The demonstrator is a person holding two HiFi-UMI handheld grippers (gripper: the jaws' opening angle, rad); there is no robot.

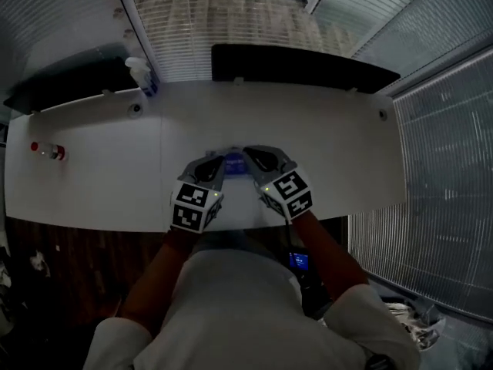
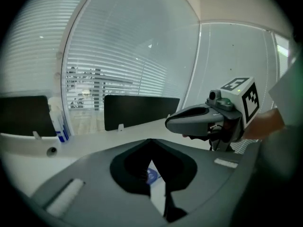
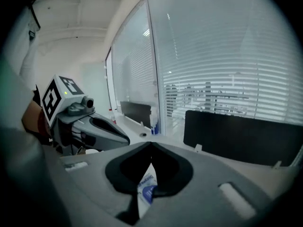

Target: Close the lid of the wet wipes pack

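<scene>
Grey left gripper [image 1: 218, 163] [image 2: 151, 140]: in your left hand, over the near edge of the table. Its jaws are together, tips meeting, and its marker cube [image 1: 192, 205] is nearest you.
Right gripper [image 1: 248, 157] [image 3: 151, 144]: just beside the left one, angled in toward it. Its jaws are likewise brought together at the tips, and its marker cube [image 1: 289, 190] faces up.
Wet wipes pack [image 1: 234, 165] [image 2: 152, 176] [image 3: 147, 188]: blue and white, lying on the table near its near edge, at the point where your two grippers converge. In each gripper view it shows through the hollow behind the meeting tips. Whether either gripper touches it cannot be told, and its lid cannot be made out.
Table [image 1: 323, 153]: white and wide, running left to right in front of you.
Small red-capped item [image 1: 46, 150]: far left on the table, well apart from the pack; too small to identify.
Bottle [image 1: 141, 75]: white with a blue label, upright at the far edge, left of centre.
Black dividers [image 1: 300, 66]: standing along the table's far edge.
Window blinds [image 1: 231, 21]: beyond the dividers, slatted.
</scene>
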